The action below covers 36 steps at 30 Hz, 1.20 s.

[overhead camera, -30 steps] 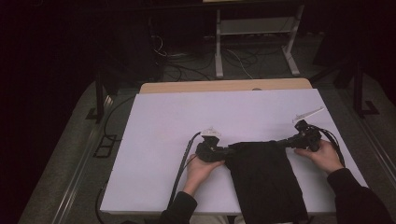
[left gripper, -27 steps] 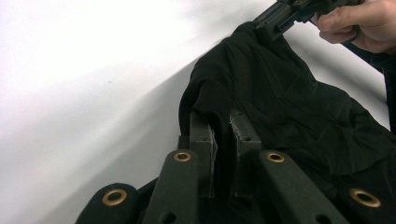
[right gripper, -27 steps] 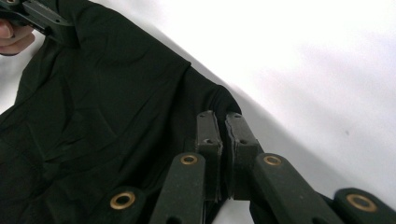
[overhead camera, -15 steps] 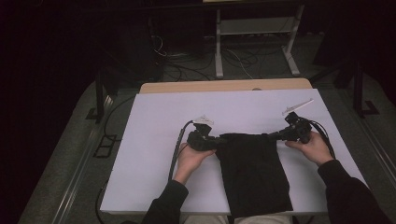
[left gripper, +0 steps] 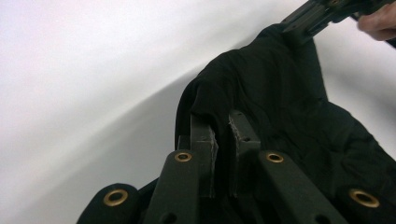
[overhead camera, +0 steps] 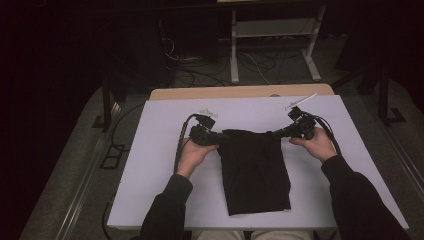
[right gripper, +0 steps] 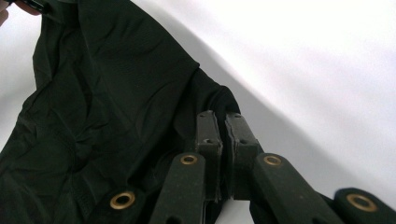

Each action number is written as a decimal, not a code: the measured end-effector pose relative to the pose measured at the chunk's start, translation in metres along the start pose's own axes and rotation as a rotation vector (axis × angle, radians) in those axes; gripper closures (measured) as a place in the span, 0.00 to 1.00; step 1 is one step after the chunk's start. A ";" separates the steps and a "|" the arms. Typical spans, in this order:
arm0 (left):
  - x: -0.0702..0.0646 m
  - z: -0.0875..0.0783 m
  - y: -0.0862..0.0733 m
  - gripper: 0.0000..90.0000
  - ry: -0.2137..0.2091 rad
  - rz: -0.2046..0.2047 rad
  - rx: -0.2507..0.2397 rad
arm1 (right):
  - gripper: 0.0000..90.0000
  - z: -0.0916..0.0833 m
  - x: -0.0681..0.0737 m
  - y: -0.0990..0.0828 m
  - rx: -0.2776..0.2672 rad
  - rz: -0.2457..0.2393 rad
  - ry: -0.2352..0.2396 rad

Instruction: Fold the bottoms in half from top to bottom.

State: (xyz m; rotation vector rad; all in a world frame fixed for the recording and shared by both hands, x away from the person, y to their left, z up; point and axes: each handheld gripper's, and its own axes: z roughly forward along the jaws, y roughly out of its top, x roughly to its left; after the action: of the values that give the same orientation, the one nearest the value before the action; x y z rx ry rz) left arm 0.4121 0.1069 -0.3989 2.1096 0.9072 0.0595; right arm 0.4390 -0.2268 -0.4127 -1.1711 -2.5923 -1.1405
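A person's left gripper point(overhead camera: 216, 136) and right gripper point(overhead camera: 281, 133) each clench a far corner of a black fabric garment point(overhead camera: 255, 172) on the white table point(overhead camera: 150, 165); even tension should keep it wrinkle-free.

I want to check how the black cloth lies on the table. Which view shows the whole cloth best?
The high view: the black cloth shows whole, far edge held between the left gripper and right gripper, the rest on the white table. The left gripper view shows one pinched corner; the right gripper view shows the other corner and wrinkles.
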 end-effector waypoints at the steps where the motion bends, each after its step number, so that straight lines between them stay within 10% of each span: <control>1: 0.002 0.000 0.003 0.91 0.005 0.000 0.006 | 0.94 0.001 -0.001 0.002 -0.002 0.003 0.002; 16: 0.040 0.010 0.024 0.91 0.073 0.012 -0.011 | 0.94 0.017 -0.018 0.032 -0.052 0.033 -0.042; 36: 0.053 0.023 0.022 0.90 0.090 0.003 -0.058 | 0.93 0.027 -0.027 0.037 -0.077 0.034 -0.106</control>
State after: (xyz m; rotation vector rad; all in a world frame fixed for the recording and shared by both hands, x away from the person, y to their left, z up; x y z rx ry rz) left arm 0.4722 0.1157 -0.4125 2.0678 0.9441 0.1812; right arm 0.4892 -0.2097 -0.4199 -1.3209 -2.6152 -1.2136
